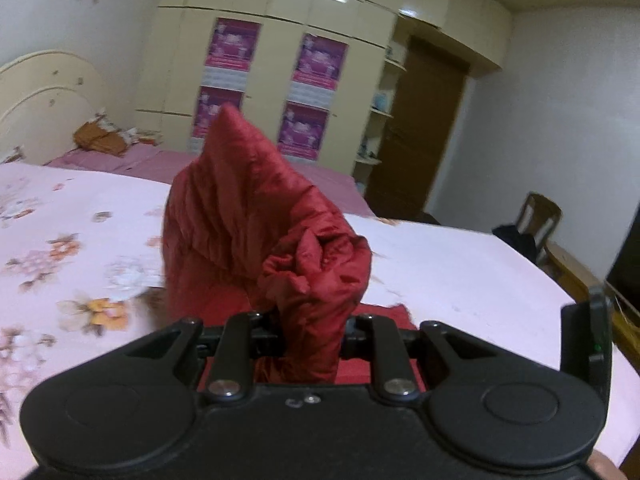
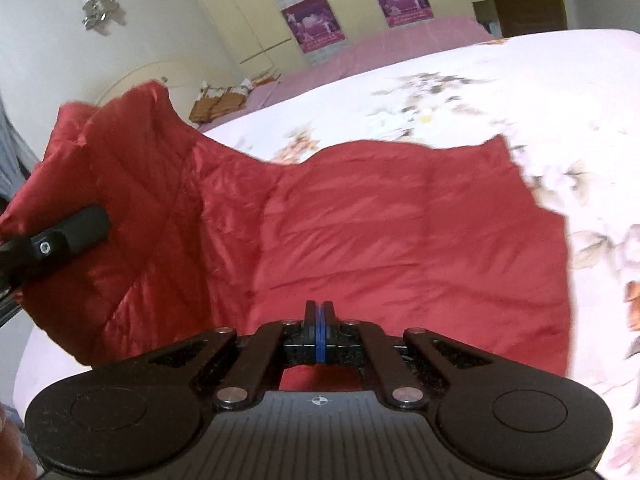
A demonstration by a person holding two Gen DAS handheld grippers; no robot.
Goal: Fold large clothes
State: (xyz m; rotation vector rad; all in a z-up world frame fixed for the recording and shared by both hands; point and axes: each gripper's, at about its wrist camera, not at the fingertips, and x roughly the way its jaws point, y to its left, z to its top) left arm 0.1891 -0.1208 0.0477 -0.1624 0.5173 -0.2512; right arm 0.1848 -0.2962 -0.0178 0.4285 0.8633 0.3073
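A red quilted jacket (image 2: 380,232) lies spread on the floral bedspread (image 2: 520,92). My left gripper (image 1: 310,332) is shut on a bunched part of the jacket (image 1: 280,232) and lifts it above the bed; the fabric hides its fingertips. The same gripper shows in the right wrist view (image 2: 76,236), at the jacket's raised left end. My right gripper (image 2: 319,316) is shut with its blue pads pressed together, low over the jacket's near edge. I cannot see any fabric between its pads.
The bed has a cream headboard (image 1: 44,92) and brown bundles (image 1: 100,138) near it. A cream wardrobe with purple posters (image 1: 276,76) stands beyond the bed. A brown door (image 1: 420,128), a wooden chair (image 1: 538,220) and a dark screen (image 1: 628,256) are at the right.
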